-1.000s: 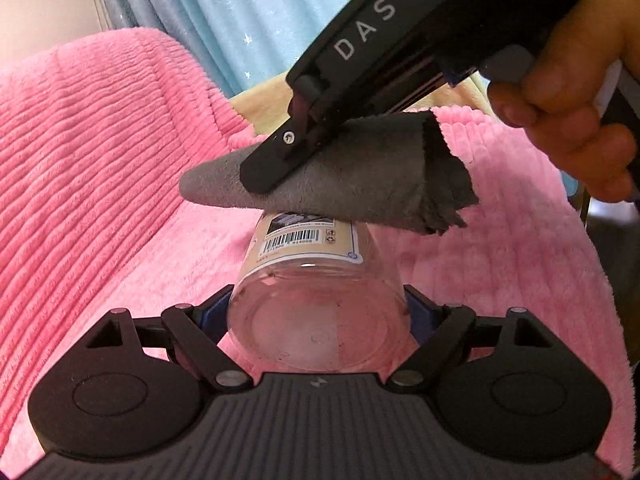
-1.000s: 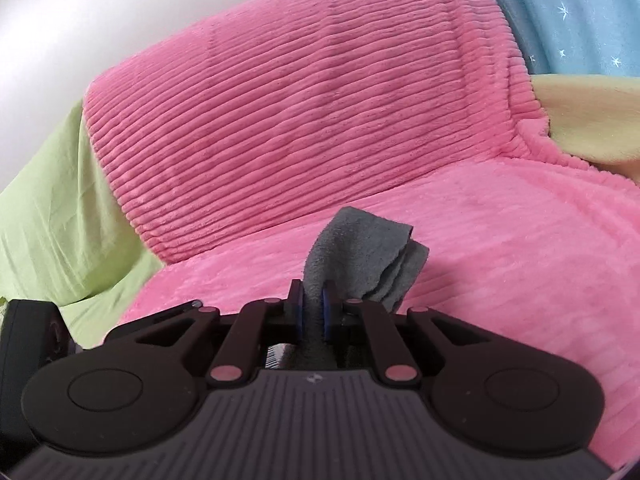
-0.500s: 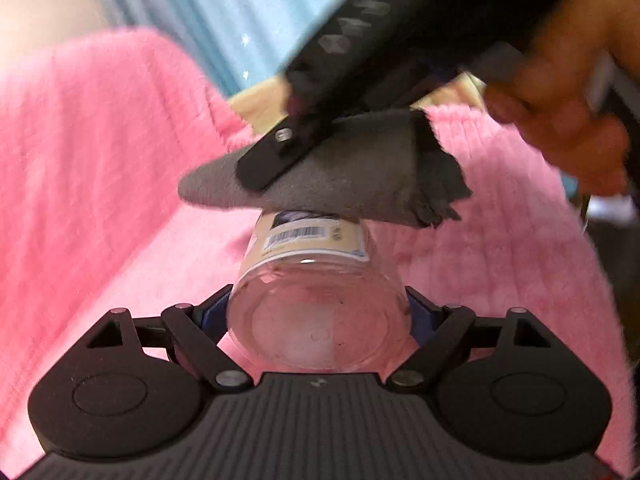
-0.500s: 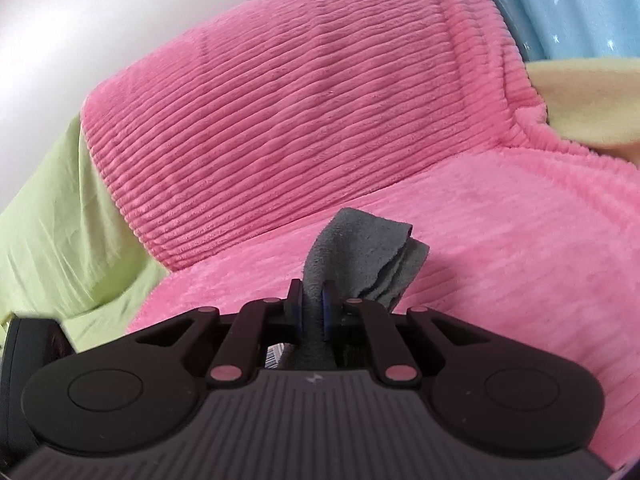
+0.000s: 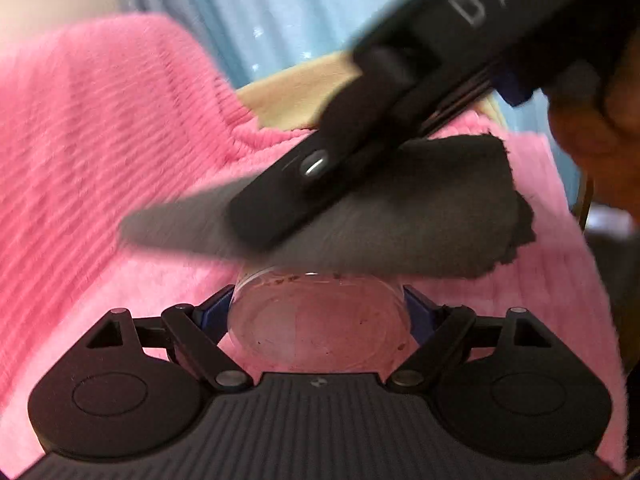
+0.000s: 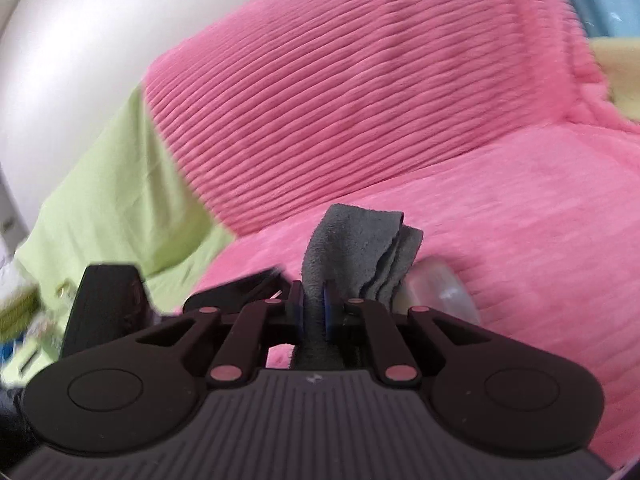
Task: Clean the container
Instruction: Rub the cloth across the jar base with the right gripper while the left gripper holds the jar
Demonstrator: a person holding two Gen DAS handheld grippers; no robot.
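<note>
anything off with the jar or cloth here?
Nothing damaged or spilled. The clear plastic jar, clamped in the left gripper, shows small dark specks on its wall; the grey microfibre cloth pinched by the right gripper covers its far end.

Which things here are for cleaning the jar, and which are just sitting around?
For the job:
- clear jar, held by the left gripper
- grey cloth, pinched in the right gripper

Just around:
- pink blanket
- green sheet
- blue curtain
</note>
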